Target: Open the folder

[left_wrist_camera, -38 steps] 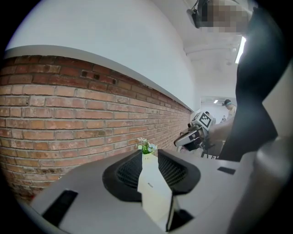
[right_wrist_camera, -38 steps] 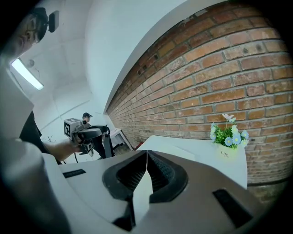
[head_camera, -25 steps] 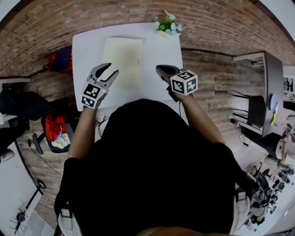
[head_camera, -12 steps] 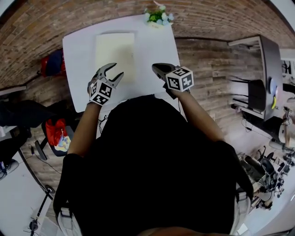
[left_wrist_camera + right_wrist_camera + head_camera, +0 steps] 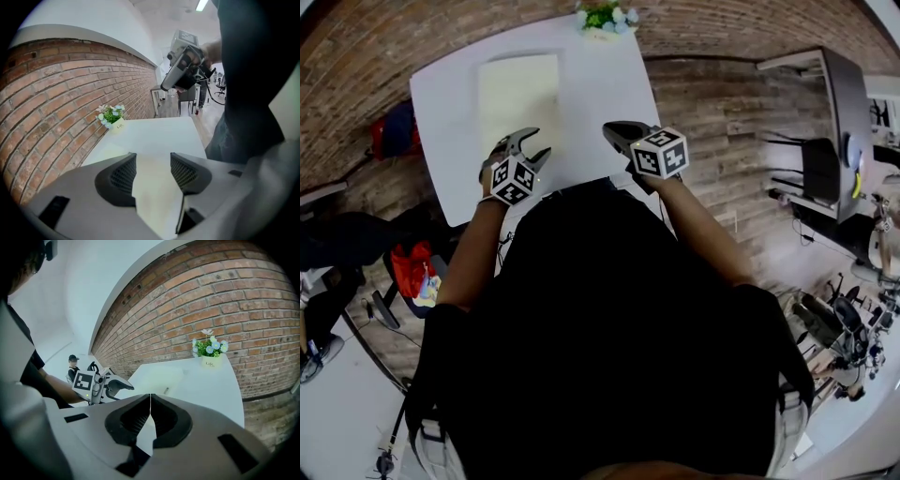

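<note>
While the cream folder (image 5: 520, 94) lies flat, apparently closed, on the white desk (image 5: 600, 94), the left tongs (image 5: 532, 142), spread and just opened wider with nothing between them, hover at the folder's near edge. Best to catch only the top cover's free edge, then lift. The right tongs (image 5: 611, 131), pressed together, hang right of the folder and could pin it.

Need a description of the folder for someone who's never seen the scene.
Find the white table set against the brick wall. The folder lies flat on it, left of centre. It is the only pale yellow rectangle there; its sole neighbour is a flower pot at the far edge.
</note>
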Demonstrator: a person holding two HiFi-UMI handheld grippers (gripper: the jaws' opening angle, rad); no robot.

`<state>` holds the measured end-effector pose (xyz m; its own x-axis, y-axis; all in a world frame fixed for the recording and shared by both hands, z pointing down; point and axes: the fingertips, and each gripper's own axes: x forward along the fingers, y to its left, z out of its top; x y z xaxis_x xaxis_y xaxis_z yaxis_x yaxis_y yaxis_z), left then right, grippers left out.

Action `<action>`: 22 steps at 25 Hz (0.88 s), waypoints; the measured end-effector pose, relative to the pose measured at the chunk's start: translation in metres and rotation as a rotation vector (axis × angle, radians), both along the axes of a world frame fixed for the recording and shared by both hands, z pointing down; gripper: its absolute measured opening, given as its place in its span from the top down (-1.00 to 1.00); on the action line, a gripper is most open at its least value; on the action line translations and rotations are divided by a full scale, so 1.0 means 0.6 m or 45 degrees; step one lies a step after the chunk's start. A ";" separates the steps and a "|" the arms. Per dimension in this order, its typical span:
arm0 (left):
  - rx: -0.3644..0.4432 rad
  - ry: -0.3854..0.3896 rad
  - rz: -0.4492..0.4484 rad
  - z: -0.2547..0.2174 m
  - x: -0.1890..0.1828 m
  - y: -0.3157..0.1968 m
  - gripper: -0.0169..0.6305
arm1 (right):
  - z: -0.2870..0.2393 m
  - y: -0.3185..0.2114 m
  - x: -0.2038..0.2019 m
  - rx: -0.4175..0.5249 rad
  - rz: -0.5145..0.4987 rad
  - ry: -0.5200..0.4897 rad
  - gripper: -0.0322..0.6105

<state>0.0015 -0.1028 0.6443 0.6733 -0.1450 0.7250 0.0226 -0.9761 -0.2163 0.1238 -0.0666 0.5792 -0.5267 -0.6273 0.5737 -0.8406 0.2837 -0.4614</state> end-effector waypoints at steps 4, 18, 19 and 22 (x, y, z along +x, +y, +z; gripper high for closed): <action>0.012 -0.015 0.010 0.016 0.007 0.004 0.21 | 0.013 0.006 0.005 -0.016 0.003 0.011 0.82; 0.109 -0.224 0.141 0.108 0.015 0.040 -0.07 | 0.053 0.021 0.000 -0.087 -0.020 -0.012 0.82; 0.114 -0.233 0.146 0.113 0.016 0.041 -0.07 | 0.056 0.021 0.000 -0.092 -0.021 -0.013 0.82; 0.140 -0.261 0.150 0.132 0.019 0.044 -0.08 | 0.064 0.024 0.000 -0.107 -0.024 -0.023 0.82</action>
<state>0.0129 -0.0765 0.7237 0.5308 -0.1600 0.8323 0.1892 -0.9349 -0.3004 0.1238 -0.0521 0.6177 -0.5487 -0.5673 0.6141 -0.8268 0.2594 -0.4991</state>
